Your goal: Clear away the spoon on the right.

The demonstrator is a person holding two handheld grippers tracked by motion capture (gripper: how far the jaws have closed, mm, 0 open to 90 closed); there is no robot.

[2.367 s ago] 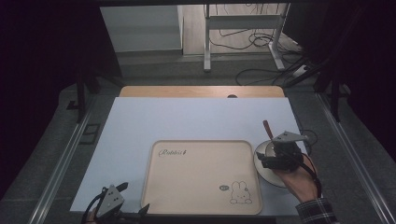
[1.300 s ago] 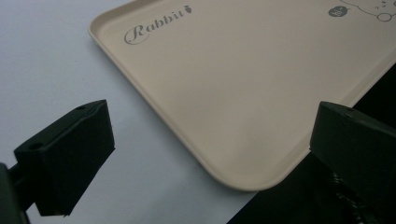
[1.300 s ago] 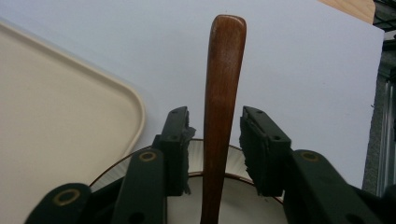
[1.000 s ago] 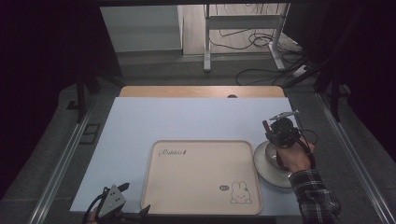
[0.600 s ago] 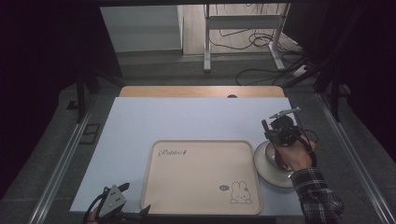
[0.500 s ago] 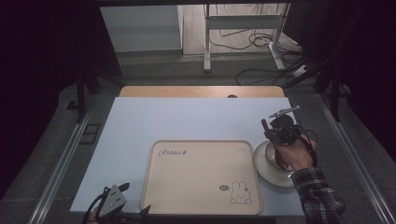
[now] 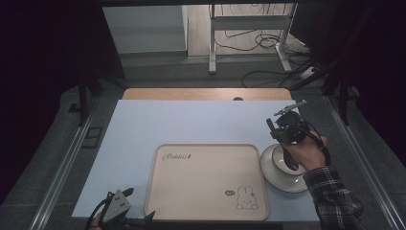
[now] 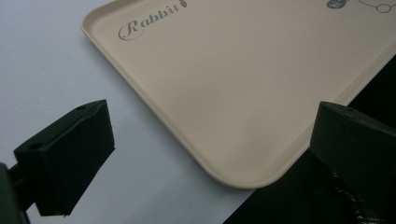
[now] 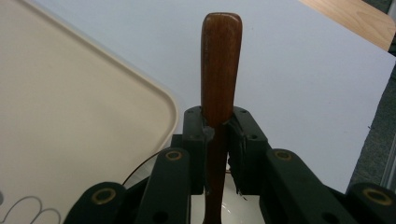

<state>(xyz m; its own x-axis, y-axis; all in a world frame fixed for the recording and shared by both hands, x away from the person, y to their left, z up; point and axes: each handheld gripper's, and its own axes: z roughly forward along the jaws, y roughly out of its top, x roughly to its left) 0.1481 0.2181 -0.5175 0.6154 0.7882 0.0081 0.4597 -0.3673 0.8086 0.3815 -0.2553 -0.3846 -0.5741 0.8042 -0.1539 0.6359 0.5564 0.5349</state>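
Note:
A brown wooden spoon (image 7: 288, 159) hangs above a white bowl (image 7: 269, 168) just right of the beige tray (image 7: 206, 182). My right gripper (image 7: 286, 132) is shut on the spoon's handle (image 9: 221, 60), which sticks up past the pads, with the bowl (image 9: 233, 205) below the jaws. The spoon's scoop end points down toward the bowl. My left gripper (image 7: 140, 206) rests at the table's near left edge, by the tray's near left corner. In the left gripper view its jaws (image 8: 210, 140) stand wide open with nothing held, either side of that tray corner (image 8: 233, 70).
A pale blue mat (image 7: 191, 124) covers most of the table under the tray and bowl. A strip of bare wooden tabletop (image 7: 206, 93) shows at the far edge. Beyond it are desk legs and cables on the floor (image 7: 268, 72).
My right gripper has risen and drifted away from me with the spoon, lifting it up from the bowl. The left gripper has stayed put.

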